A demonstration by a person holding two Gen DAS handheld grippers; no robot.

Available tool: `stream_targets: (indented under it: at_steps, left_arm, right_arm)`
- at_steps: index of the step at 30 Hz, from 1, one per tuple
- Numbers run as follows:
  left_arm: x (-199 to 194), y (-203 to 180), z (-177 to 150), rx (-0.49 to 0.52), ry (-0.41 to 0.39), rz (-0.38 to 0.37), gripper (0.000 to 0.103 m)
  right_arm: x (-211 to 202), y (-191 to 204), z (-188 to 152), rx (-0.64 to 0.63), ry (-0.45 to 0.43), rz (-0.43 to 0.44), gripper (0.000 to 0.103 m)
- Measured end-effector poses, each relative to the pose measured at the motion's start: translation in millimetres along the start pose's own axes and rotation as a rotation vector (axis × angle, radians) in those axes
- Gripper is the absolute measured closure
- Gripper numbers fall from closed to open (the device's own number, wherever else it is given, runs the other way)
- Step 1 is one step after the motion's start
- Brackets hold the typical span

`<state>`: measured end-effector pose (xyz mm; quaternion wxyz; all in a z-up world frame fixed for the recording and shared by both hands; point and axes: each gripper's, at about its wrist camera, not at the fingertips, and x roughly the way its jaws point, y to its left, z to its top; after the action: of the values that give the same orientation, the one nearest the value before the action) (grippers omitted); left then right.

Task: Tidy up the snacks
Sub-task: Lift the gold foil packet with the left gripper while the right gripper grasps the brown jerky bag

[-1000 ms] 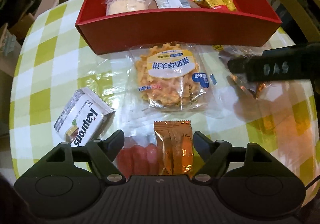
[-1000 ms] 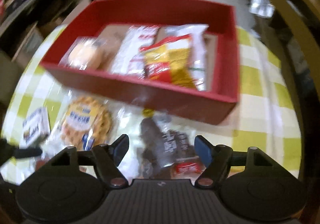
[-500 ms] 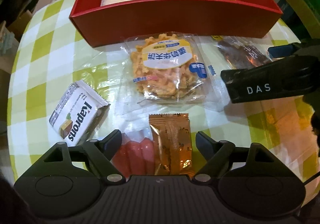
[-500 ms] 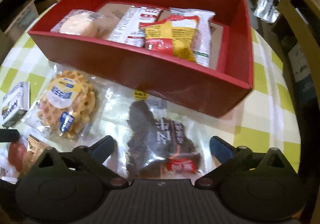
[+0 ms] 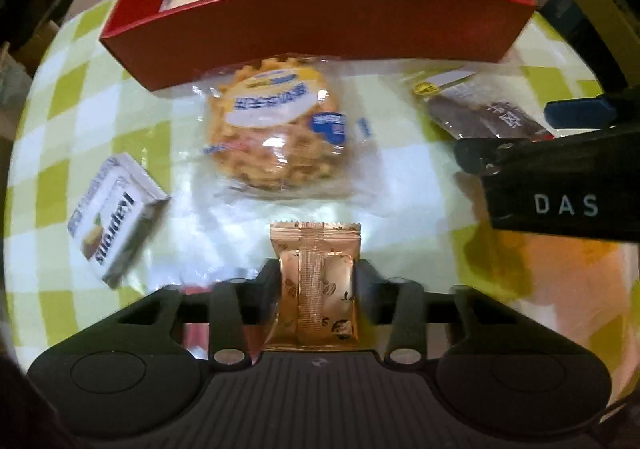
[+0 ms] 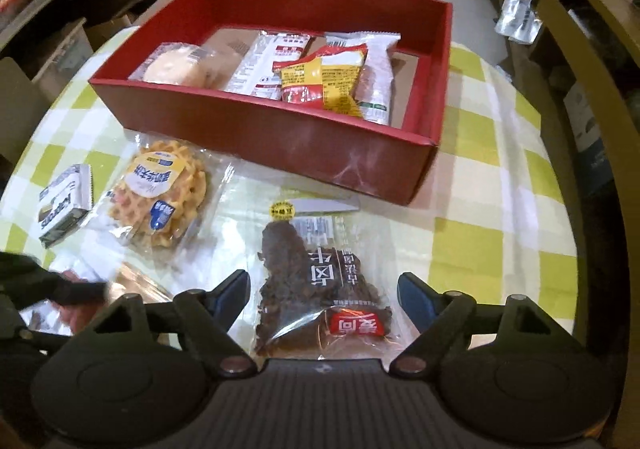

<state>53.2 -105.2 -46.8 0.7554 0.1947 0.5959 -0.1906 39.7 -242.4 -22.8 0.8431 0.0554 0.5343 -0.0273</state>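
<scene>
Your left claw (image 5: pixel 316 281) is closing on the small copper-coloured packet (image 5: pixel 316 289), and its fingers (image 5: pixel 269 281) already look pressed against the packet's two sides; a second ago they stood wide with the packet lying loose between them beside some red sausages, which are now almost hidden behind the left finger. That suggests the grasp is nearly made, so this packet looks ready to lift toward the red box (image 5: pixel 320 25). Your right claw (image 6: pixel 324 289) is narrowing too, but its blue-tipped fingers (image 6: pixel 232 289) are still clear of the dark jerky bag (image 6: pixel 320 289) lying between them, so nothing is held there yet. Compared with the earlier view, the right claw has come in lower and squarer over the bag, and in the left camera it has slid further toward the near right. Further out, the waffle pack (image 5: pixel 276 133) and the small white wafer box (image 5: pixel 112 217) wait untouched on the checked tablecloth (image 5: pixel 80 97), just in front of the red box, where several snacks already lie.
</scene>
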Motion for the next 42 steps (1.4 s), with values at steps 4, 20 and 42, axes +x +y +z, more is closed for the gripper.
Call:
stream_targets:
  at_steps: [4,20,42]
  left_arm:
    - [-4,-11,-7,0.014,-0.008,0.037,0.057]
    - [-30,-14,-24,0.001,-0.059,0.002,0.057]
    - [-48,0,-21,-0.007,-0.122,0.044,0.056]
  right_arm:
    - [-16,-5,-6,0.025,-0.038,0.008,0.017]
    - [-55,0,-42,0.050,-0.083,-0.054,0.017]
    - [-64,26,-50,0.016,-0.087,-0.076,0.017]
